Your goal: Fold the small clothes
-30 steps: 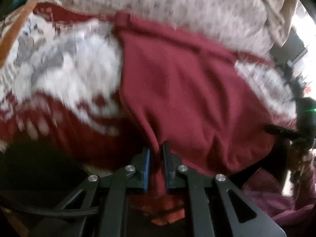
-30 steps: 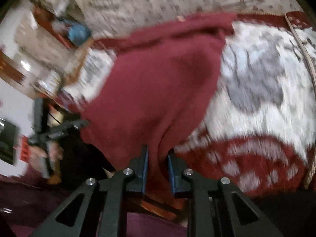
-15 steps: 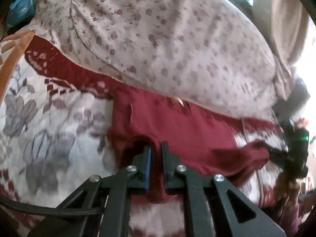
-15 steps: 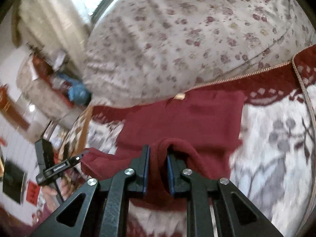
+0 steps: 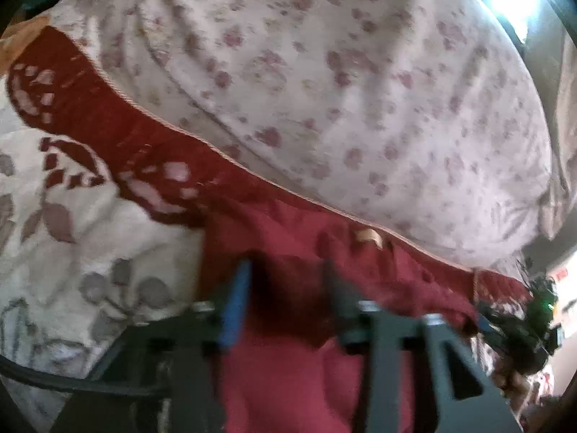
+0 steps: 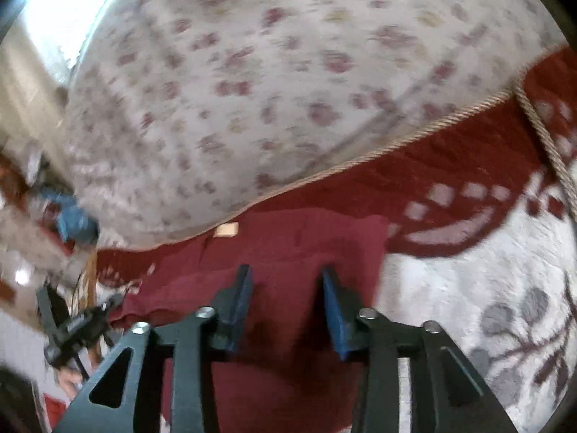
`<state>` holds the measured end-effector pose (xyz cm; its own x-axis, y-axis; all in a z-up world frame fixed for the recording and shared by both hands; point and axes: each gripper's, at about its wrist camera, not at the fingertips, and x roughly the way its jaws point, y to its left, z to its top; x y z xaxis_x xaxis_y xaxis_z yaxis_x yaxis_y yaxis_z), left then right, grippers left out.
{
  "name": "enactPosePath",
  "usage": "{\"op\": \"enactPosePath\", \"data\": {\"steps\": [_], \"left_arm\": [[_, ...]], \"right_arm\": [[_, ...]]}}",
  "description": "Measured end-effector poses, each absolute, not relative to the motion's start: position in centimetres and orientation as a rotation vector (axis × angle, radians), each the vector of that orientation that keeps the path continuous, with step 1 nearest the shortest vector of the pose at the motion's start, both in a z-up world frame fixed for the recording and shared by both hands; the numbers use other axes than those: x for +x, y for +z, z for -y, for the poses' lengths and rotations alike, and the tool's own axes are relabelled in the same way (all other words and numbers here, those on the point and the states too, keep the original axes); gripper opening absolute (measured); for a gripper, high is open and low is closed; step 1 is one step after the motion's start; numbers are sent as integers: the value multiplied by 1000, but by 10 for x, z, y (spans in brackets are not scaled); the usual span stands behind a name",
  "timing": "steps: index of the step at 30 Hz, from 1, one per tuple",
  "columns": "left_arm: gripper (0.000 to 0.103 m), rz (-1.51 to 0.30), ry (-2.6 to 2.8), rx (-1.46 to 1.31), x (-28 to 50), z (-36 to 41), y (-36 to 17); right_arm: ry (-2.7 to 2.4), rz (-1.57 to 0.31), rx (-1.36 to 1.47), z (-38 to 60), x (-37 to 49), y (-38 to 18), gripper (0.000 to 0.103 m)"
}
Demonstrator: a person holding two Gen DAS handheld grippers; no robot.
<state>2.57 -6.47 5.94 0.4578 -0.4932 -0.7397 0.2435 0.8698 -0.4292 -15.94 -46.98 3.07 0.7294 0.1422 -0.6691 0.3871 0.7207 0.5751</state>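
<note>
- Maroon garment [image 5: 288, 379] lies on the red-and-white patterned blanket [image 5: 90, 245], in the lower middle of both wrist views, with its far edge and a small tan label [image 6: 226, 230] close to the corded border of the flowered quilt [image 5: 324, 90].
- Left gripper [image 5: 285, 296] has jaws that have just been opening; they stand spread, with cloth lying under and between them but the pads do not press on it.
- Right gripper [image 6: 285, 299] is the same: its jaws have just been opening, the blue pads [image 6: 331, 310] are apart, and the cloth below them is free.
- Seen from the right wrist, the garment looks doubled, with the near layer laid on the far layer; I judge that the step in hand is the release after one fold.
- To do this step well, both grippers should lift away straight, so that no finger catches the top layer and pulls it back.
- The folded edge in the lower left of the right view looks a little wavy, so I would smooth it before the next fold.
- The picture is blurred, so I cannot tell if the corners match exactly.
</note>
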Motion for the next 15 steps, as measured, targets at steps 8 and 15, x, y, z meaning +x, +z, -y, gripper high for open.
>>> {"op": "enactPosePath", "data": {"steps": [8,15], "left_arm": [[67,-951,-459,-260,19,58,70],[74,-1036,-321,-103,36,66,37]], "right_arm": [[32,-711,562,420,-166,73,57],[-229,-904,443,422,-78,15,58]]}}
